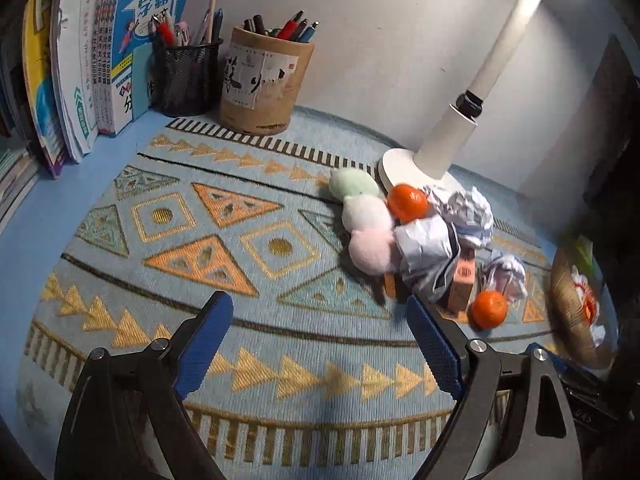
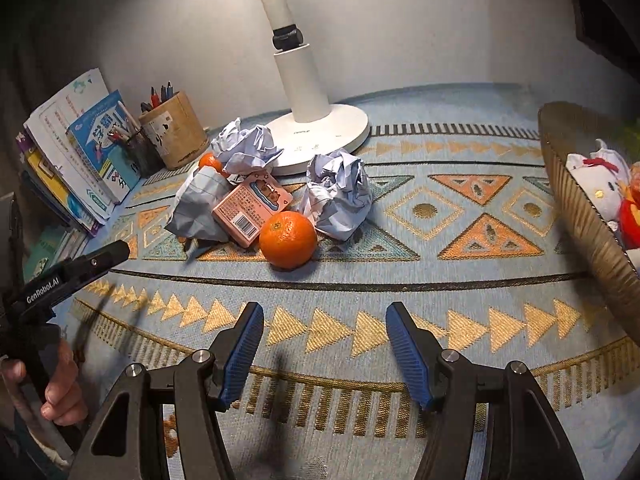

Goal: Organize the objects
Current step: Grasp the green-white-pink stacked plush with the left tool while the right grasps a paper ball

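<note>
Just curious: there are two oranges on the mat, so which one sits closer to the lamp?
The half-hidden orange behind the crumpled paper, near the lamp base. The other orange lies in the open beside the pink box.

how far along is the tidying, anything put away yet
Barely started, it seems. Done: the basket already holds plush toys. In hand: nothing; the left gripper and right gripper are both open and empty. Left: two oranges, crumpled paper balls, a pink box and a pastel plush by the lamp base.
</note>
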A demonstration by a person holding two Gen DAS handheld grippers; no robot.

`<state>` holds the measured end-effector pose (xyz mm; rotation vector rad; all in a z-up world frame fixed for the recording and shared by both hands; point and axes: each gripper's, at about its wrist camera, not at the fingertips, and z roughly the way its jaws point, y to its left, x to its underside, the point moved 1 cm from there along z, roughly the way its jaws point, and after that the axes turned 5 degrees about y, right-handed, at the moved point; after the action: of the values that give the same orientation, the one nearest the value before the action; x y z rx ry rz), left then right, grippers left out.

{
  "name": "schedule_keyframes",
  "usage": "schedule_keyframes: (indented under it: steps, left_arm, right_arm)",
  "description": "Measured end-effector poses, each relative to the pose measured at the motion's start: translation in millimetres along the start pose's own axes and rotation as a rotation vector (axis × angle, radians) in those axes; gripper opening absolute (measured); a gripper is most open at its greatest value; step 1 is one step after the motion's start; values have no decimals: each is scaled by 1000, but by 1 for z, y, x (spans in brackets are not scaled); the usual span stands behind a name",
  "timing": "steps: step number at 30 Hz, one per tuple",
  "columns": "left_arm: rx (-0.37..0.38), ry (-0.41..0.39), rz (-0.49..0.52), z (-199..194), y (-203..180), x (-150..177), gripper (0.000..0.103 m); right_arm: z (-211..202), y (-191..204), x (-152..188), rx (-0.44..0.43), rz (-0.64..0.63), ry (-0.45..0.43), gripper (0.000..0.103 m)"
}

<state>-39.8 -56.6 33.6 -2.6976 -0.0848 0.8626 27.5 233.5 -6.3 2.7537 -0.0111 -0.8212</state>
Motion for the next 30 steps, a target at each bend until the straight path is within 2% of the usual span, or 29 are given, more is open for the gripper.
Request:
schedule_keyframes:
  steps: [3,5,10,13,16,18,19,20,22,24,26,30]
  left_arm:
    - [-12,-10,39,9,-7,-32,88]
    - [-44,28,77,32,-15,-48,87]
    - [-66,119,175,87,-37,-57,85]
    - [17,141,174,99,-44,-56,85]
    - [-32,131,234,104,-57,-51,85]
    - [-26,125,230,103,-59,-51,83]
    - [-32,118,230,102,-58,-51,76]
    - [-37,113,237,101,-58,-51,65]
    - [7,116,252,98,-59,-48,45]
    - [-6,105,264,98,-60,-46,44]
    - [13,106,258,93,-57,-46,42]
    - [71,77,237,66,-45,-46,42]
  right_arm:
    - [-6,8,-29,-110,18,-3,62]
    - [-9,21,-53,-142,0,-29,62]
    - [13,41,-101,-148,-2,-55,62]
    - [39,38,-116,-164,34,-15,62]
    - [62,34,-120,-189,58,22,62]
    - [63,36,-120,-145,27,-13,62]
    - [60,38,-119,-136,3,-35,60]
    - [58,39,-118,-140,-5,-54,57]
    - [58,38,-117,-155,-6,-54,52]
    - [59,38,-115,-143,-14,-60,47]
    - [56,39,-113,-141,-22,-83,47]
    - [33,31,-113,-222,17,-149,46]
